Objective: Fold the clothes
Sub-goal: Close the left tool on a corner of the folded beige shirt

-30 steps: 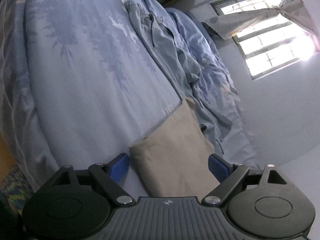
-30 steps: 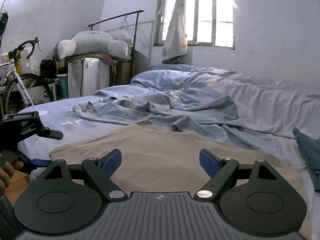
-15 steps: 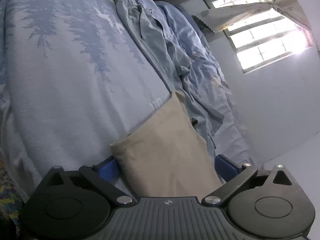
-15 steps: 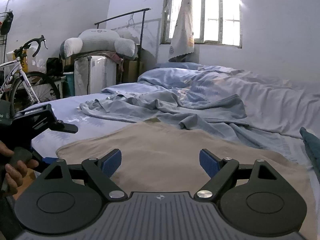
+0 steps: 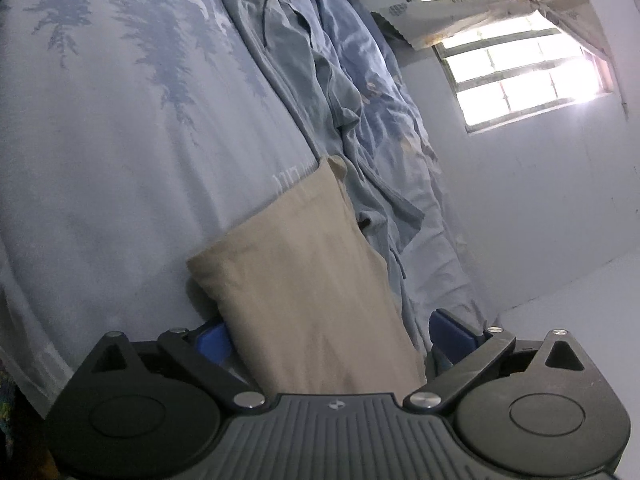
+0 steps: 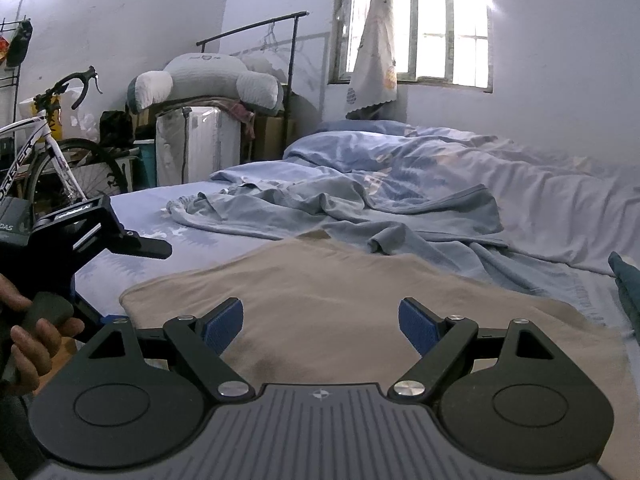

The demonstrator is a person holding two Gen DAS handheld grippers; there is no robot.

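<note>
Left gripper [image 5: 327, 338] spread wide, straddling corner of beige garment [image 5: 304, 292]; left pad half hidden behind cloth, contact unclear. Right gripper [image 6: 321, 322] released, hovering over same garment [image 6: 360, 292], lower centre of frame. Garment flat on bed sheet [image 5: 100, 140]; near hem cut off by gripper bodies. Grey-blue clothing [image 6: 320, 216] crumpled beyond far edge. Bare sheet upper left of left view. Hand [image 6: 28, 336] on left gripper handle, frame's left edge.
</note>
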